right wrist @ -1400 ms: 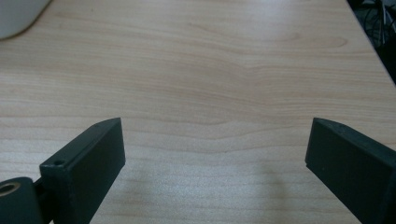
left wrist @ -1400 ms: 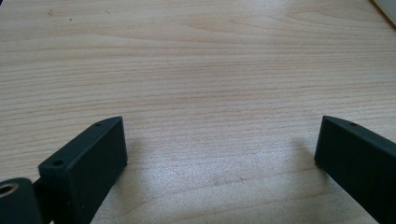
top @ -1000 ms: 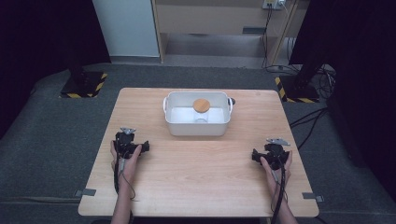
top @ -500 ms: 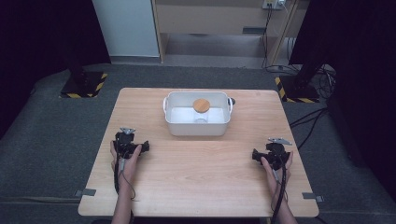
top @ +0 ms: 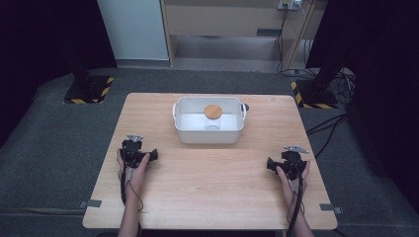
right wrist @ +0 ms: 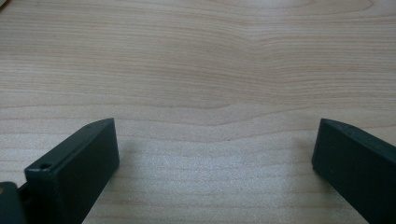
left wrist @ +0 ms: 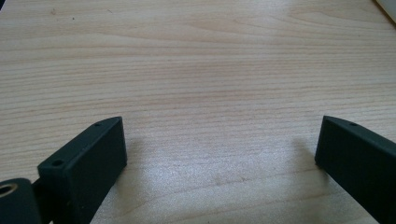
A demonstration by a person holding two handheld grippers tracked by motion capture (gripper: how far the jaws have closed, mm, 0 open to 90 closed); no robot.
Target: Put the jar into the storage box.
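Meanwhile, both grippers rest wide open on the desk point(top: 207, 173), holding nothing.
Left gripper point(top: 132, 148) lies near the desk's left edge, right gripper point(top: 289, 159) near its right edge, well apart; a white tub point(top: 209, 136) with a wooden-lidded jar point(top: 213, 111) inside sits between and beyond them.

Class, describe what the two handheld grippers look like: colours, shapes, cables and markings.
Both grippers, left gripper and right gripper, are black with a grey three-cornered plate on top and a dark cable trailing back along the forearm. Up close, the fingers are flat, matte black blocks with small holes. The forearms are sleeveless.
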